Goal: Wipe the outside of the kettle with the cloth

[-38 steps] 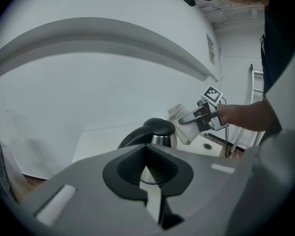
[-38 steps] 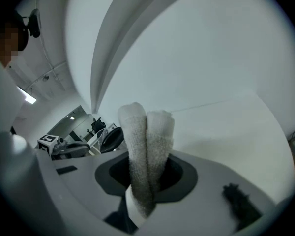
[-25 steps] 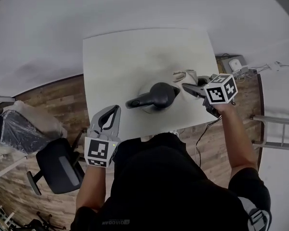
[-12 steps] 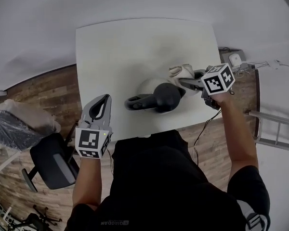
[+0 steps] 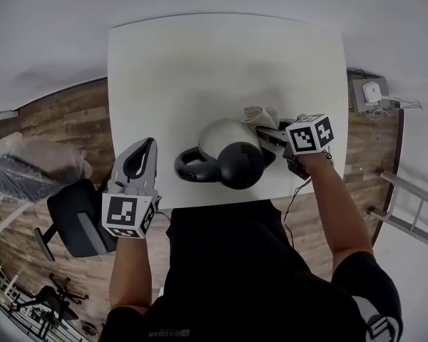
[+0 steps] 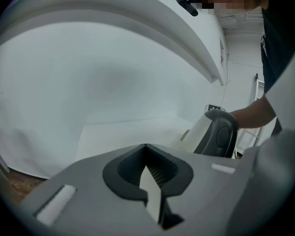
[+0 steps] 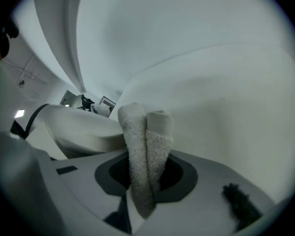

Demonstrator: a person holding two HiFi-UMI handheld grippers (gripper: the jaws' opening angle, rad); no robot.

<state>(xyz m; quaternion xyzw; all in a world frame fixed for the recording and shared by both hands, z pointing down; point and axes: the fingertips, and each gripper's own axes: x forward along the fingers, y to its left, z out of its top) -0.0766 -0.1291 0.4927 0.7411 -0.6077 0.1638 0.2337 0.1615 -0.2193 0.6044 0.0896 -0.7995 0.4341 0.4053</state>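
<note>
Our right gripper point(image 5: 269, 134) pinches the folded cloth point(image 7: 146, 141) between its jaws, the cloth sticking out ahead of them. The kettle point(image 5: 225, 142) stands on the tabletop point(image 5: 185, 70) just left of those jaws. Our left gripper point(image 5: 144, 154), jaws together on nothing, has the kettle off to its right.

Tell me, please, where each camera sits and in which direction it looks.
Head view: on the person's head, looking steeply down at the table, kettle and cloth; the forearms, left tongs and right tongs show.
Left gripper view: on the left tongs, looking along their shut, empty jaws across the table to the kettle; the right forearm shows at right.
Right gripper view: on the right tongs, looking along jaws shut on the cloth; kettle at left.
Shared: all three show the kettle.
</note>
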